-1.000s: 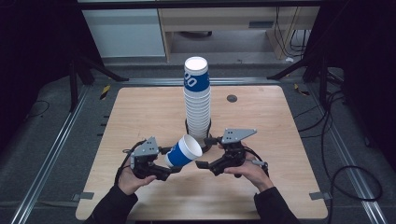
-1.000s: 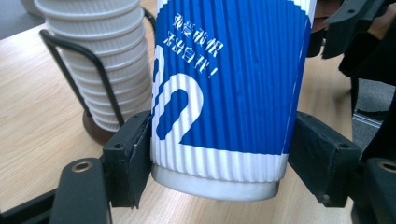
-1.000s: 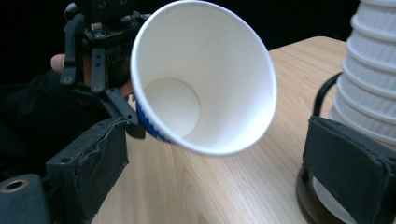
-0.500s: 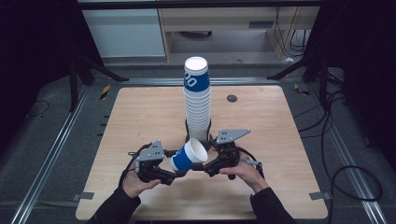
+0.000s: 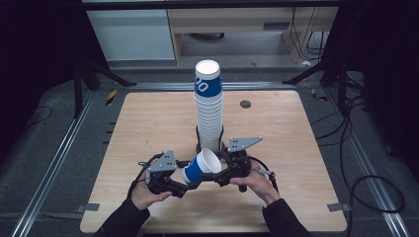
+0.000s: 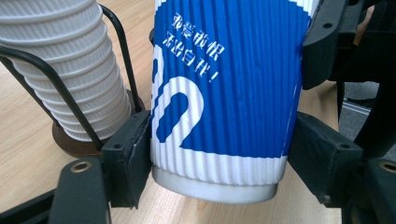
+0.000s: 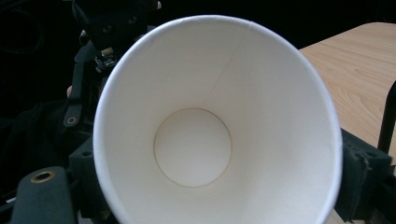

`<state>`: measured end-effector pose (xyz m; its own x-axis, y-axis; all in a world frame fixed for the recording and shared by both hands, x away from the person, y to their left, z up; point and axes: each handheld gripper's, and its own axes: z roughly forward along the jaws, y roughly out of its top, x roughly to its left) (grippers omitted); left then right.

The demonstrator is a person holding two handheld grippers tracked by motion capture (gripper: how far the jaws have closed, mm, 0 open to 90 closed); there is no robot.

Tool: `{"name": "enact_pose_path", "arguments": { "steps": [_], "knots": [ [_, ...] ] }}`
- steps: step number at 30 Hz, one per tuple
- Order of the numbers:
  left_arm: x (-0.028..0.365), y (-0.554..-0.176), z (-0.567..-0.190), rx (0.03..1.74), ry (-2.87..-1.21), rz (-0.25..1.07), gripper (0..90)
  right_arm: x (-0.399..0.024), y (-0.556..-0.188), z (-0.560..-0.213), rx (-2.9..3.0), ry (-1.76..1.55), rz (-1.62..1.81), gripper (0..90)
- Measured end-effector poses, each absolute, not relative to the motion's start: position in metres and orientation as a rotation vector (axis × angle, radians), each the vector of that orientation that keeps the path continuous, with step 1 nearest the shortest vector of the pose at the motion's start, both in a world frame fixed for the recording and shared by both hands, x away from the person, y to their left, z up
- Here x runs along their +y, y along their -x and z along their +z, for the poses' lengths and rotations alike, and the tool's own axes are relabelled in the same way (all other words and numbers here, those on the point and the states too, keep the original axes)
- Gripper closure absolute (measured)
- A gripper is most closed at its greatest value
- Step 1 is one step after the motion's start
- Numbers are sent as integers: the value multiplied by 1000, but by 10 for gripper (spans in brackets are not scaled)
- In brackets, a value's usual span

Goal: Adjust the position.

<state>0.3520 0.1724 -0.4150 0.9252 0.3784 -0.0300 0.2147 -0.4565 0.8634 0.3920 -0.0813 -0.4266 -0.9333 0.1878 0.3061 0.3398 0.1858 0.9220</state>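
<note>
We see a blue paper cup (image 5: 201, 168) lying tilted on its side in the air above the near middle of the table (image 5: 296, 128), its white open mouth turned up and toward the right side, its base toward the left. The cup is ribbed, blue with white lettering and a white band at the bottom (image 6: 224, 93), and its inside is plain white (image 7: 201, 140).

The left claw (image 5: 185, 185) grips the cup near its base: in the left gripper view we see both black pads pressed flat against the ribbed wall, one on each side. The right claw (image 5: 213, 174) sits at the cup's mouth end; its jaws have just been closing, and in the right gripper view they stand close on either side of the rim with the cup between them, though we cannot tell whether the pads press on it yet.

Just behind the cup, toward the far edge, a tall stack of cups (image 5: 208, 108) stands upright in a black wire holder (image 6: 60, 86) on a round dark base. Farther back, toward the far right corner, we see a small dark round cap (image 5: 245, 103) set in the tabletop
</note>
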Motion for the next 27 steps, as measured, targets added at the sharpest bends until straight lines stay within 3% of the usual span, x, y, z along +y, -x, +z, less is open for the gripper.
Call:
{"name": "enact_pose_path", "arguments": {
  "steps": [13,27],
  "knots": [
    [182,-359,-419,472,-2101,212,214,-94,-390,-416,-2404,562,-1915,159],
    [212,-379,-426,727,-2045,271,196,-123,-393,-409,-2558,752,-1934,157]
  ]
}}
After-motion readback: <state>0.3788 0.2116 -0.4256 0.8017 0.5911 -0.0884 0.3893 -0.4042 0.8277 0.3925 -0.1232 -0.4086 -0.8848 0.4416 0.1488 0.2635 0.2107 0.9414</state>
